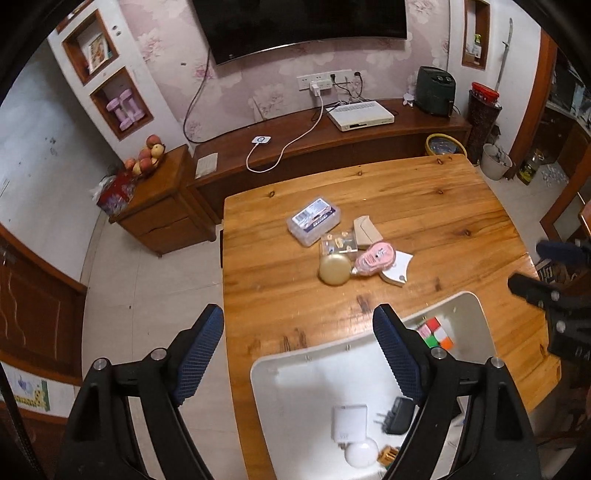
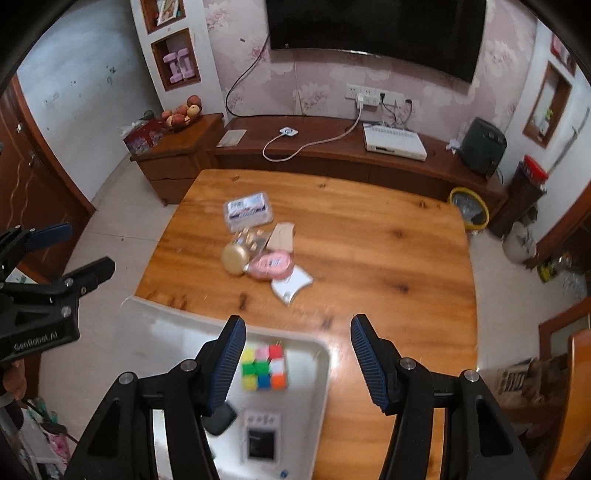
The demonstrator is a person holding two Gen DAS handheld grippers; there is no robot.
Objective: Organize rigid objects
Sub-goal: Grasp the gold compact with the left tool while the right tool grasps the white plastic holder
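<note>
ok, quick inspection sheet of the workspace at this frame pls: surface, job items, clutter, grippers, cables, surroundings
Surface: wooden table, glossy, knots visible.
Job's things: white tray at the near edge holds a colour cube, a black adapter, a white box and other small items. Still on the table in one cluster: clear plastic case, gold round tin, pink item, white wedge-shaped piece, tan card box.
Clutter: nothing seen beyond the cluster.
Grippers: left hand-held gripper open, empty; right hand-held gripper open, empty; both above the tray.
Cables: white charger cable on the TV bench, none on the table.
Surroundings: wall TV, fruit bowl on the side cabinet.
</note>
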